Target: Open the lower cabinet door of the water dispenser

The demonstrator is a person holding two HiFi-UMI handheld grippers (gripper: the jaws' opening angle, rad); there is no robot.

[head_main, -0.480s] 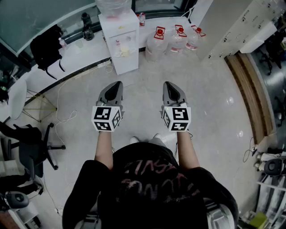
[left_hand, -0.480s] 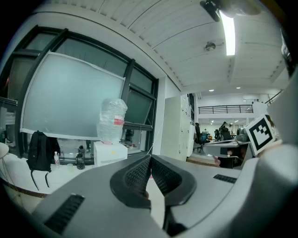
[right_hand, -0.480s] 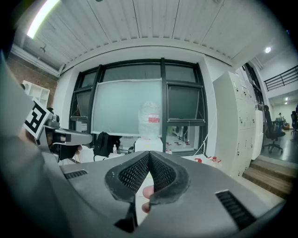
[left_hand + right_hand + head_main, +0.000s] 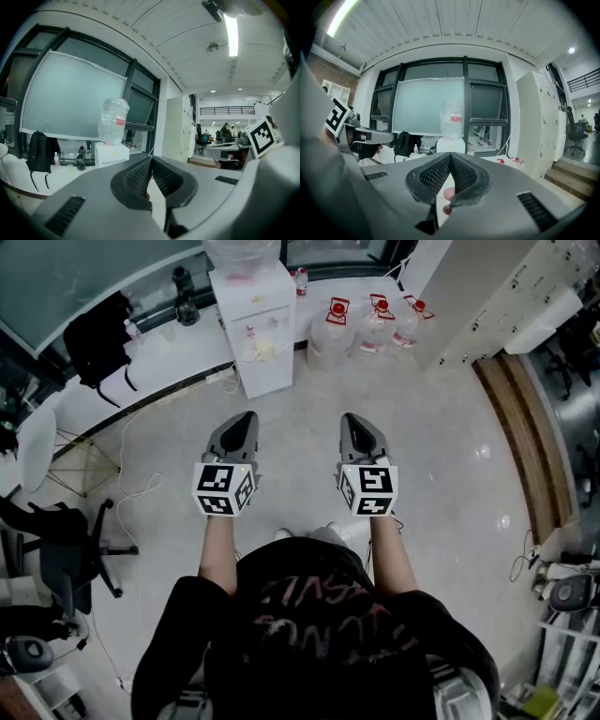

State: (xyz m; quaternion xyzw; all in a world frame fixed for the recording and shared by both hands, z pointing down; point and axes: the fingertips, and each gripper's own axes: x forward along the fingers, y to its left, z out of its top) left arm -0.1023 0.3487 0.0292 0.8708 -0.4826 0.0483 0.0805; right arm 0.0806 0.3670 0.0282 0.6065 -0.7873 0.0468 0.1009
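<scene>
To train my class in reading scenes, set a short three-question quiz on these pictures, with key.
1. True or false: the white box-shaped water dispenser stands ahead of both grippers, touched by neither.
2. How many clear plastic jugs with red caps stand on the floor beside it?
3. The left gripper and right gripper are: A) both shut, empty; B) both open; C) clamped on a door.
Key: 1 true; 2 three; 3 A.

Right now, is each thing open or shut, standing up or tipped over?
left claw, shut, empty.
right claw, shut, empty.
lower cabinet door, looks shut.
bottle, seated on top of the water dispenser.
spare water jugs, upright, red caps on.
</scene>
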